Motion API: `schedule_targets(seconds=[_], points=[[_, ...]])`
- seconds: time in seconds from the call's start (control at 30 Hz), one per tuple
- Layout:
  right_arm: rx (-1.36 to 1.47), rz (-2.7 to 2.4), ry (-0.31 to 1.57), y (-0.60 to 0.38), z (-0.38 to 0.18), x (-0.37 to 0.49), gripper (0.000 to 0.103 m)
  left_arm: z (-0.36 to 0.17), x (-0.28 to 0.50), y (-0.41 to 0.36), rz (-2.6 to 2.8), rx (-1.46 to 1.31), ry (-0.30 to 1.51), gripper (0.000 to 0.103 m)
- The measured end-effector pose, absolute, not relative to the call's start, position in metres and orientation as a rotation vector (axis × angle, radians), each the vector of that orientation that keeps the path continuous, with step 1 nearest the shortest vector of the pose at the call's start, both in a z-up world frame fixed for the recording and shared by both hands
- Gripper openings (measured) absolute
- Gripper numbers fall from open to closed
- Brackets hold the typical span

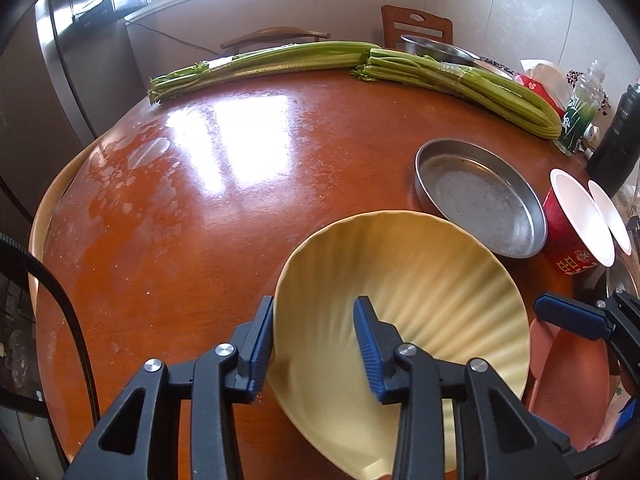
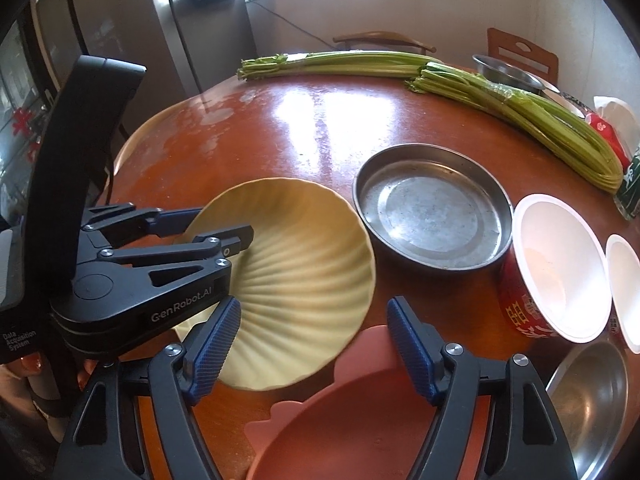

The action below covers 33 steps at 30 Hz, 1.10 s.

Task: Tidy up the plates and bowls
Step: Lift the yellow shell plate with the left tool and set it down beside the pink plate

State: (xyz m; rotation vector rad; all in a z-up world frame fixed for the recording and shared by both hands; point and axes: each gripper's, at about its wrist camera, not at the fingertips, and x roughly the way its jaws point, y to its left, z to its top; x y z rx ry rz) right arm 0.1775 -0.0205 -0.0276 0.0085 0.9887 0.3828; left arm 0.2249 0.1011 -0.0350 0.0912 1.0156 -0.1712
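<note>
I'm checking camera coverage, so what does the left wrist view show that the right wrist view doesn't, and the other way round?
Only the left wrist view shows the dark bottle at the far right.

Only the right wrist view shows the steel bowl at lower right and the left gripper from the side, its fingers astride the yellow plate rim.

Both show the yellow plate, pink plate, steel pan, red cup, celery and wooden table.
</note>
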Motion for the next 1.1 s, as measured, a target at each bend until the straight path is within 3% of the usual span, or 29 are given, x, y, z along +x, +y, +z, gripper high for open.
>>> schedule_targets(seconds=[0.23,0.6,1.1], points=[[-0.01,0.431,0.957,-0.004,-0.02,0.175,0.075,-0.032,0.222,0.119,-0.205,-0.009,1.03,0.023],[0.011,0.341,0.94,-0.032,-0.009,0.179,0.075,-0.031,0.222,0.126,-0.196,-0.003,1.034,0.022],[-0.032,0.404,1.048,-0.01,-0.035,0.193,0.075,-0.041,0.234,0.119,-0.222,0.012,1.065,0.023]])
